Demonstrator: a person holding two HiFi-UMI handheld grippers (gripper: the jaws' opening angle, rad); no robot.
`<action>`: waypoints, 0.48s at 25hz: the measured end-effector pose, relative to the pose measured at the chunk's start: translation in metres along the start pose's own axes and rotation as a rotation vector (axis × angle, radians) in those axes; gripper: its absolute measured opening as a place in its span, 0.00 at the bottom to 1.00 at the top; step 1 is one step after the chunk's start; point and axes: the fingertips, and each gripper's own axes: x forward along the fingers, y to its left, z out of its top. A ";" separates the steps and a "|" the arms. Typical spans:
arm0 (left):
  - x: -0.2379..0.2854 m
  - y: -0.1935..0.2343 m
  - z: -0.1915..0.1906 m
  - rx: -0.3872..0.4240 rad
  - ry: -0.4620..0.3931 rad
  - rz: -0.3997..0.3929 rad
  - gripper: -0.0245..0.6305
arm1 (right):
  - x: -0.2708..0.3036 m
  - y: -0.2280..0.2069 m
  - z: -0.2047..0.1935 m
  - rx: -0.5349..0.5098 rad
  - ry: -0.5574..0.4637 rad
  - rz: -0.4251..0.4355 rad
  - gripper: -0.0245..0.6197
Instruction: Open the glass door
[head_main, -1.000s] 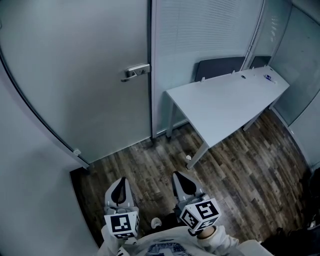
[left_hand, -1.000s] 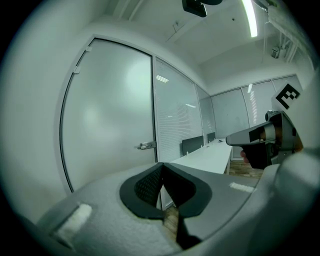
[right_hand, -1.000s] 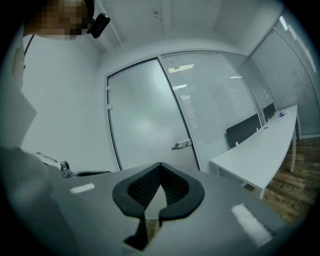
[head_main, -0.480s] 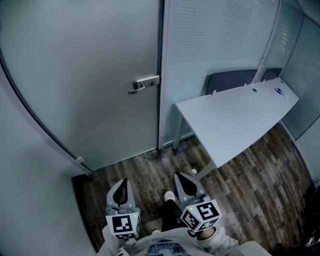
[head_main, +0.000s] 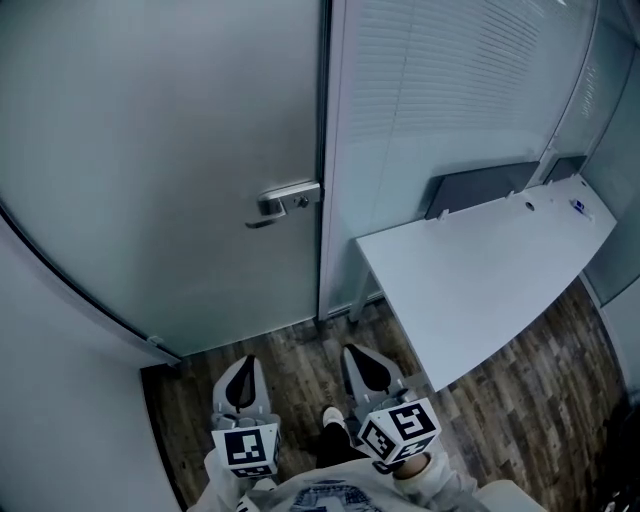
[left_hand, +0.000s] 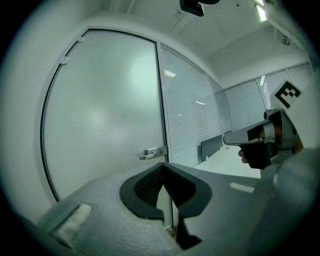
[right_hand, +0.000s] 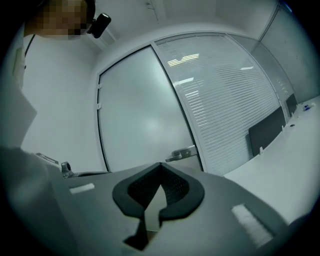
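Observation:
The frosted glass door (head_main: 170, 140) stands closed ahead of me, its metal lever handle (head_main: 288, 199) at the right edge beside the dark frame. Both grippers are low in the head view, well short of the door. My left gripper (head_main: 243, 368) is shut and holds nothing. My right gripper (head_main: 362, 362) is also shut and holds nothing. In the left gripper view the handle (left_hand: 154, 152) shows just above the closed tips (left_hand: 163, 167), a good way off. In the right gripper view the handle (right_hand: 182, 152) lies above and right of the tips (right_hand: 160, 167).
A white desk (head_main: 490, 270) stands to the right of the door, with a dark chair back (head_main: 480, 185) behind it against a blind-covered glass partition (head_main: 450, 90). A curved wall (head_main: 50, 380) closes in on the left. The floor (head_main: 290, 345) is dark wood planks.
I have walked closer to the door: door and handle are larger and nearer in the head view, and less floor shows. Both grippers stay shut and side by side.

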 end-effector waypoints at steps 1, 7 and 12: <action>0.010 -0.001 0.004 -0.001 -0.002 0.003 0.04 | 0.008 -0.007 0.003 0.001 0.004 0.007 0.04; 0.061 -0.003 0.021 0.015 -0.014 0.036 0.04 | 0.051 -0.041 0.019 0.006 0.018 0.049 0.04; 0.089 -0.003 0.024 0.014 -0.007 0.073 0.04 | 0.073 -0.062 0.023 0.008 0.031 0.077 0.04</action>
